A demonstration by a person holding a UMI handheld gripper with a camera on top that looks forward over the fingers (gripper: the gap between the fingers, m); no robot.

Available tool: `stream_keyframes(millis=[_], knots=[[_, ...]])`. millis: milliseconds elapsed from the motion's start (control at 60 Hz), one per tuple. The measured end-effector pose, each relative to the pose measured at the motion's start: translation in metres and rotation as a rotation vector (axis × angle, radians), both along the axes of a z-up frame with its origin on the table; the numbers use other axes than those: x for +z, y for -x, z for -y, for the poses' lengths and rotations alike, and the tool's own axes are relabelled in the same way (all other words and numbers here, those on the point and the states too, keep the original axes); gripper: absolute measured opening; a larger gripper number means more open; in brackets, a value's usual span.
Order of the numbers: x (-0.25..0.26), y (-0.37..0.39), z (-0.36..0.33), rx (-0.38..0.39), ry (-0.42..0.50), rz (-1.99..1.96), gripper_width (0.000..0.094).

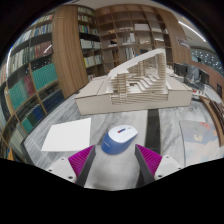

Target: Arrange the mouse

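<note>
A blue and white mouse lies on the grey table, between and just ahead of my fingertips. My gripper is open. Its magenta pads stand to either side of the mouse's near end, with a gap at each side. The mouse rests on the table on its own.
A white sheet of paper lies to the left of the mouse. A large wooden architectural model stands beyond it on the table. Bookshelves line the room behind. A dark strip runs along the table right of the mouse.
</note>
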State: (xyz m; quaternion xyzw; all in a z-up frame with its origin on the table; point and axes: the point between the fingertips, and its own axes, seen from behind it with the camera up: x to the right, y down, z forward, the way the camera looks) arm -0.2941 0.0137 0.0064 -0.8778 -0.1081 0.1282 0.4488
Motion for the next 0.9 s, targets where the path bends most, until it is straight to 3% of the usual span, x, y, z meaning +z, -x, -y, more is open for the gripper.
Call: stream_keyframes(millis=[267,317,367,517,617,750,900], knots=[[-0.018,0.022,-0.074,-0.075,0.007,0.056,0.0797],[-0.02,0.022,-0.085,-0.088,-0.002,0.087,0.0741],[-0.024,0.021,-0.092,-0.099,-0.006,0.123,0.0584],[-0.024,0.021,-0.096,-0.147,-0.016,0.097,0.0472],[-0.021,0.026,-0.092,-0.102,-0.005,0.107,0.0409],[0.055,0.014,-0.091,-0.031,-0.151,0.082,0.0408],[0.141,-0.089,-0.087,-0.122,-0.268,0.065,0.0409]])
